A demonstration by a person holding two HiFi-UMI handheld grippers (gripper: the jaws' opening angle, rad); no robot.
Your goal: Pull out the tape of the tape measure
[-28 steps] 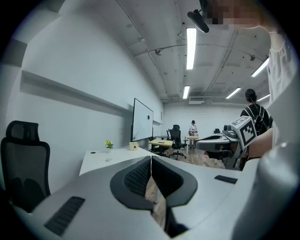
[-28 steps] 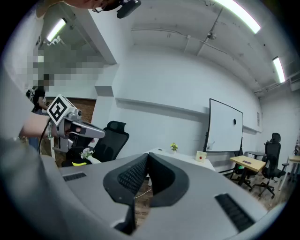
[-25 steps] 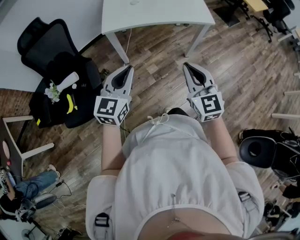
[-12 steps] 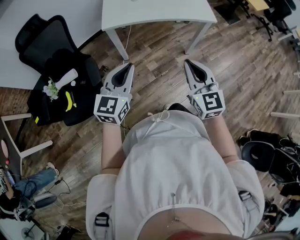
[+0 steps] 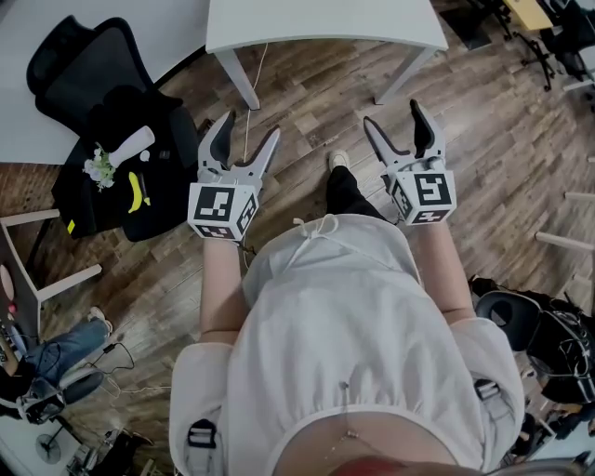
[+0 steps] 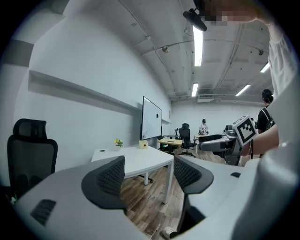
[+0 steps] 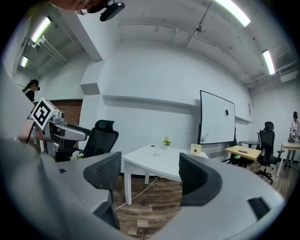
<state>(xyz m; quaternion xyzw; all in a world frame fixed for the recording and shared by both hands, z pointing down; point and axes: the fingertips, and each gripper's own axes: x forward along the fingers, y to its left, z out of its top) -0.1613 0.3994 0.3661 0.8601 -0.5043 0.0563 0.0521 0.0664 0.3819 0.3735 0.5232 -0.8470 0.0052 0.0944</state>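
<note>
left gripper [image 5: 251, 125] and right gripper [image 5: 391, 113] opening, empty, pointing at table [image 5: 325, 19].

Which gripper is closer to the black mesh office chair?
Left. The left gripper, jaws opening on nothing, hovers beside the black mesh office chair; the right gripper, also opening empty, sits beyond the person, farther away.

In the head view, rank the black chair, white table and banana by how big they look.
1. Chair
2. Table, though the frame cuts it off, so unsure
3. Banana, smallest by far
</note>
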